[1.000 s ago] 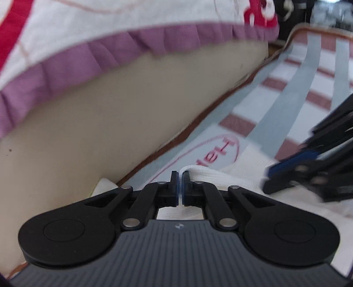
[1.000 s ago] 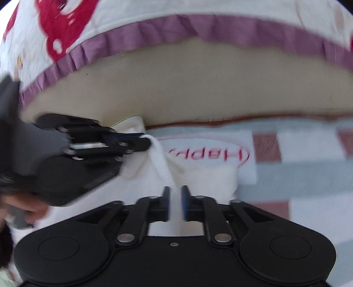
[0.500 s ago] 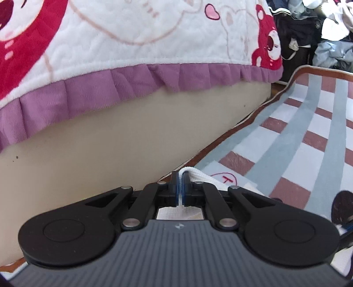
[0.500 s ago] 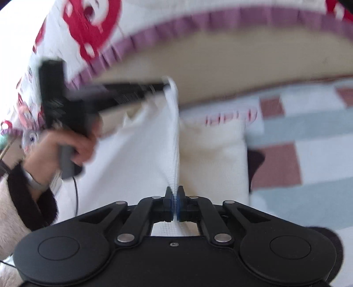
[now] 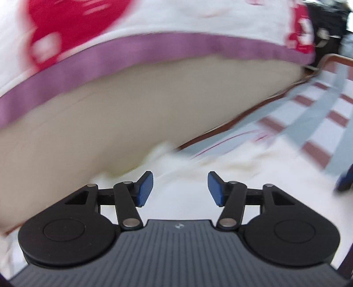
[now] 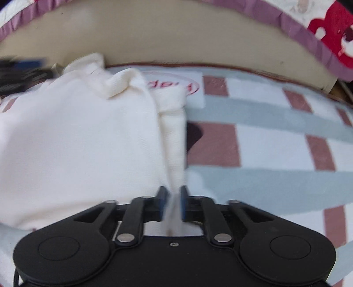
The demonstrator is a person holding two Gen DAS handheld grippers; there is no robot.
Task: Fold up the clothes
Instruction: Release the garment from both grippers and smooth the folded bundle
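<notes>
Since the earlier frames the left gripper [image 5: 180,187] let go of the white hem it was pinching and its jaws have just been opening; nothing sits between the blue pads [image 5: 144,189] now, so it's released. Left view is smeared w/ motion blur. The right gripper [image 6: 172,204] was clamped tight on the fabric half a sec ago; its jaws have just been opening a little, w/ a fold of the white garment [image 6: 83,141] between them. Blur there too, so can't tell if the pads press the cloth or just flank it.

White garment: lies on the striped rug [image 6: 275,141], spread ahead and to the left of the right gripper, right edge running straight up from its fingertips, a bunched corner at the far end. In the left view the same garment [image 5: 253,172] is just ahead of and under the open fingers, apart from the pads.

Beyond both grippers: beige bed side [image 5: 110,123], w/ a quilt [image 5: 154,17] w/ purple frill and red print hanging over it. Rug's oval red logo [image 6: 176,86] is partly covered by the garment's far end. Left gripper shows as a dark blur far left in the right view [image 6: 19,72].
</notes>
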